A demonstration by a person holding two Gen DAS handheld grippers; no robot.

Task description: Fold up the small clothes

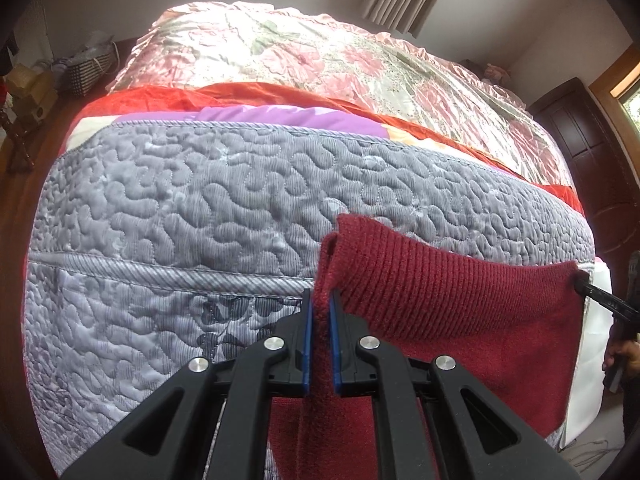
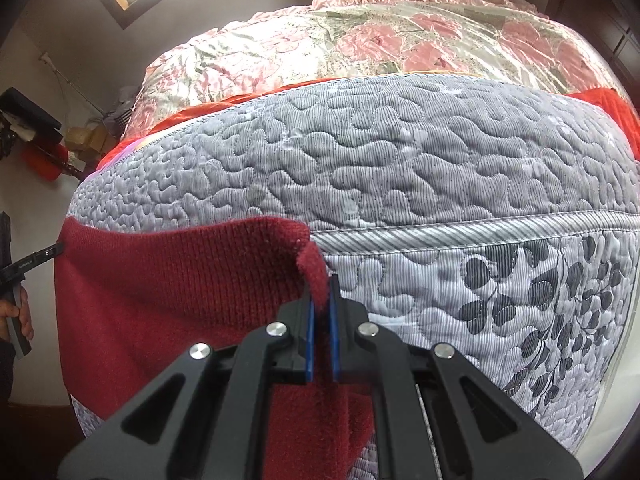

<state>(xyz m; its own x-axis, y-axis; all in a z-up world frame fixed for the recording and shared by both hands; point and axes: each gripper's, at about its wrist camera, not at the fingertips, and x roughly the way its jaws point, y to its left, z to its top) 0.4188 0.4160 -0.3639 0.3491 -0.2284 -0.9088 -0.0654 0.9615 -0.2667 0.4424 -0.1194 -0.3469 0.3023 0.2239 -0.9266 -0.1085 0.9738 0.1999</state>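
Left wrist: knit garment [image 1: 460, 300] edge pinched

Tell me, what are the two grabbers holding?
Both hold the dark red knitted garment: the left gripper and right gripper each pinch an opposite top corner.

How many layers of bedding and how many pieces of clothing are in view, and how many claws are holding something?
Dark red knit garment: 1
Claws clamped on it: 2, left claw and right claw
Bed covers: 4, grey quilt, purple sheet, red blanket, pink floral cover
Total: 7
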